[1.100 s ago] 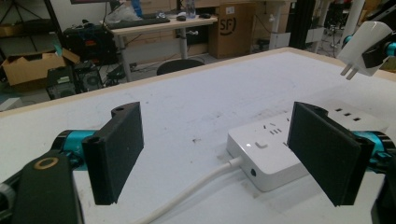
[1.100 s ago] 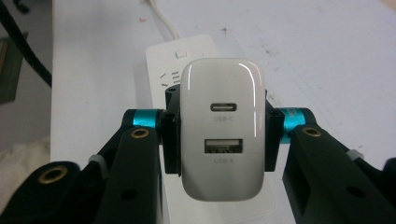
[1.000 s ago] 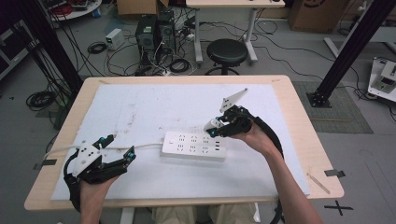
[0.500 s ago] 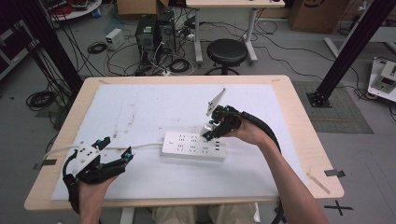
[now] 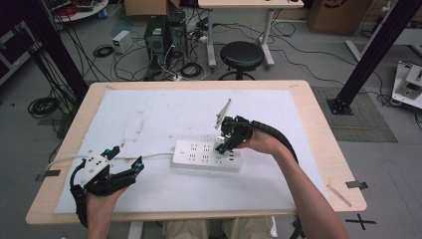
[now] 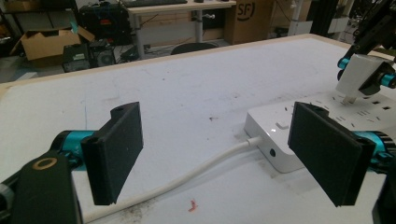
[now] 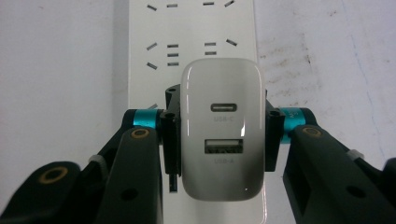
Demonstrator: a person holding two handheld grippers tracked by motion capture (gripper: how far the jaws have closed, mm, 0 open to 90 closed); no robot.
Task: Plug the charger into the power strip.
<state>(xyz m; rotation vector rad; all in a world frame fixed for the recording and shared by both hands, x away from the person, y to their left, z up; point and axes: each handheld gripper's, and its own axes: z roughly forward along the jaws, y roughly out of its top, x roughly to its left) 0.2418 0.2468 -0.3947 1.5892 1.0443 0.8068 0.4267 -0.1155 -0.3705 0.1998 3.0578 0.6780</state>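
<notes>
Gripping one charger (image 7: 221,133) above one power strip (image 5: 206,156), the right gripper (image 5: 224,144) — left gripper's (image 5: 122,160) fingers spread, empty.

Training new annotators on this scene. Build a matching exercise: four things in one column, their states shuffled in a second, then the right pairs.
Things:
1. left gripper
2. right gripper
3. USB charger
4. power strip

States:
A. lies flat on the white mat, white cord running off to the left
B. open, holding nothing, near the strip's cord end
C. held above the strip, prongs not yet in a socket
D. shut on a white block with two ports

Pairs: 1-B, 2-D, 3-C, 4-A
</notes>
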